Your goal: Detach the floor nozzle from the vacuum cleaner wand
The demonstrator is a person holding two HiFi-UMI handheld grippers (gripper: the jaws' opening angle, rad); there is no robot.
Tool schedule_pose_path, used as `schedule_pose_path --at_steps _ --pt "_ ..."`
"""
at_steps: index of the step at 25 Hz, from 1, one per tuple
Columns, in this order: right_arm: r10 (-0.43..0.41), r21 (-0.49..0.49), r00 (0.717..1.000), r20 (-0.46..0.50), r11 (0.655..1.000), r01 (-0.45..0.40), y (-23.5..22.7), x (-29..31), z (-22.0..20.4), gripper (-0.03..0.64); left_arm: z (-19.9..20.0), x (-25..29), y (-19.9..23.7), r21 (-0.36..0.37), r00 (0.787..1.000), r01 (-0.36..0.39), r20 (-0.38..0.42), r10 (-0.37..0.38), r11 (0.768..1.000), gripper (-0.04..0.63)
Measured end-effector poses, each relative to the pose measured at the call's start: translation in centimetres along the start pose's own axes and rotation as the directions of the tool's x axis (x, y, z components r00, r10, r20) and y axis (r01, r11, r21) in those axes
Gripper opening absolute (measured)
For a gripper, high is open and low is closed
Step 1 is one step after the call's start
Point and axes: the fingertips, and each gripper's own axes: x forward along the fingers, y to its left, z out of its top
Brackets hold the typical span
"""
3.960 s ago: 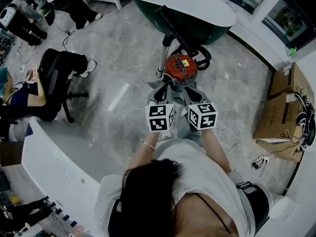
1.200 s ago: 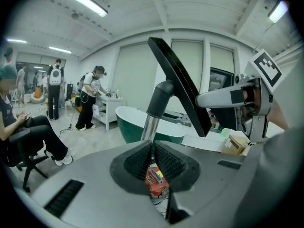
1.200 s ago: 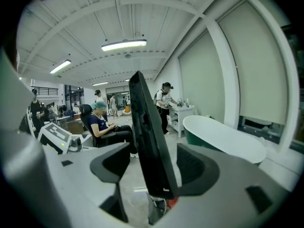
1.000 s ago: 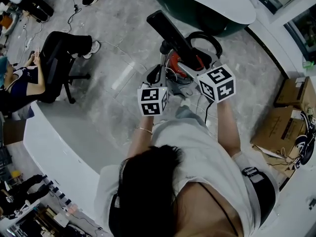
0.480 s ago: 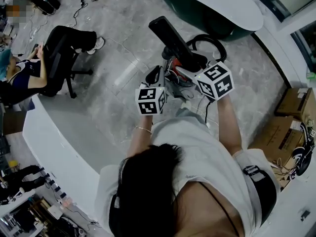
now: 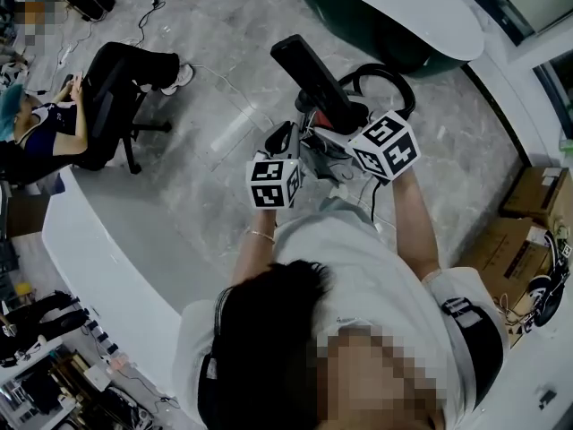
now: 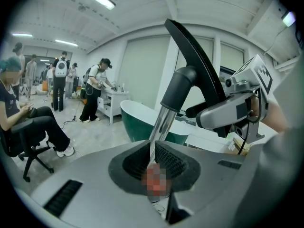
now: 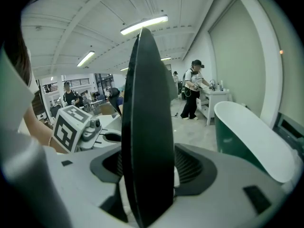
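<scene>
While its jaws are pinched shut on the shiny metal wand [image 7: 164, 122], the left gripper [image 7: 153, 161] has the tube running up and away from its tips into a black elbow [image 7: 183, 82]. Just to its right, the right gripper [image 8: 147, 172] is clamped on the black floor nozzle [image 8: 145, 103]. The nozzle stands edge-on between this gripper's pads and rises well above them. It is joined to the wand through that elbow and is held up off the floor ahead of both grippers. A black hose [image 6: 380, 67] loops just beyond the right gripper. Farther ahead stands a green bathtub [image 8: 247, 127]. Well off to the left gripper's side is a seated person [image 6: 45, 137].
</scene>
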Motion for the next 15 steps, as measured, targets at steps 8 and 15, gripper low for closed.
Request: schedule_pose_path --at_steps 8,15 --pt "0.007 -0.045 1.0 -0.001 0.999 -0.007 0.34 0.37 -0.04 0.187 -0.58 0.5 -0.36 0.002 0.999 0.034 -0.021 -0.034 0.999 0.071" --pt "0.039 -0.036 0.999 -0.03 0.999 -0.04 0.99 0.48 -0.28 0.155 -0.86 0.47 0.18 0.027 0.999 0.033 -0.029 -0.033 0.999 0.078"
